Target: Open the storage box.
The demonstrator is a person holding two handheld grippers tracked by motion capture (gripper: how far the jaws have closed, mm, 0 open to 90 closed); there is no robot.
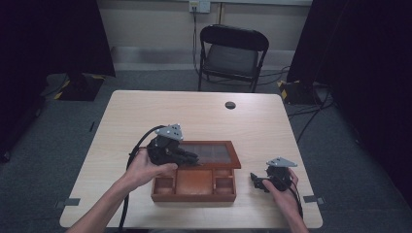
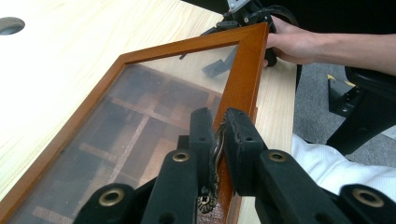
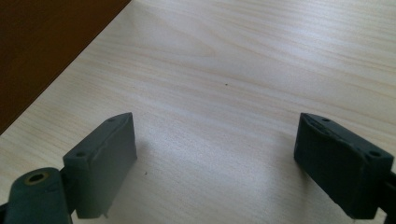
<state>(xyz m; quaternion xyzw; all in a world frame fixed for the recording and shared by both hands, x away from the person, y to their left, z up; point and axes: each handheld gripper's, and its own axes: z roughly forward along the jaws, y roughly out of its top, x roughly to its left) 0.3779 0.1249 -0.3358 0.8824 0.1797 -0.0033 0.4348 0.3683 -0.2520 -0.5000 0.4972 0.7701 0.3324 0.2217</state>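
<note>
Brass clasp [image 2: 215, 154], ornate, pinched between the left gripper [image 2: 218, 122] fingers at lower centre of the left gripper view. Glass-paned wooden lid [image 2: 140, 112] half lifted; the box [image 1: 194, 183], reddish wood with compartments, sits mid-frame on the pale surface [image 1: 145, 111]. Lid likely not fully open. Right gripper [image 1: 257, 179], fingers spread, idles lower right.

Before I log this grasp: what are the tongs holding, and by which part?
The left tongs pinch the brass latch on the glass lid's front edge; the right tongs hold nothing.
</note>
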